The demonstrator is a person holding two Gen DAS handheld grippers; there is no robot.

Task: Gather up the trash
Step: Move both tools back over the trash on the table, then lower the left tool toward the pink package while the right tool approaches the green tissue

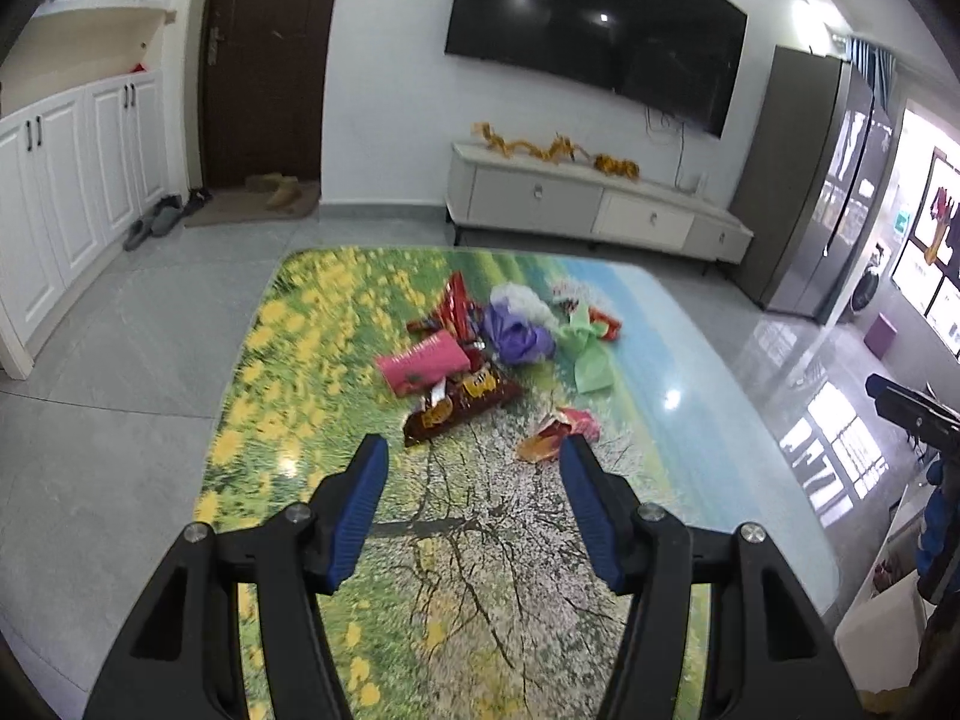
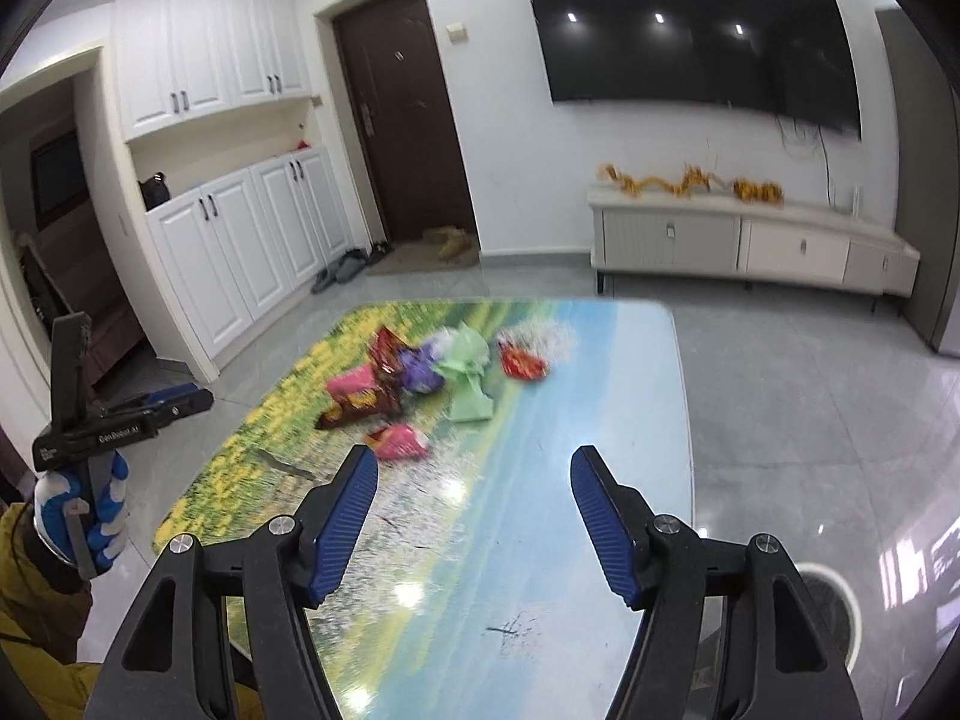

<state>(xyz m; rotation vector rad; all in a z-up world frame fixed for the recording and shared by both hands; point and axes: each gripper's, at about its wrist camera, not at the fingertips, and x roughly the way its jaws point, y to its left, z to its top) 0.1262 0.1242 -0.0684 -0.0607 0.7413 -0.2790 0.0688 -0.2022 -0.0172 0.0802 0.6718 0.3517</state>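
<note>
So, quick notes on the approach:
Left gripper: jaws apart, nothing in them.
Right gripper: same, empty.
Trash pile: mid-table, loose wrappers.
Small pink wrapper: nearest piece this side of the pile; I'd pinch its raised edge first.

Left gripper: black frame, silver screws, ribbed blue pads on fingers; right gripper alike; left hand in blue-and-white glove; mustard-yellow sleeve.
</note>
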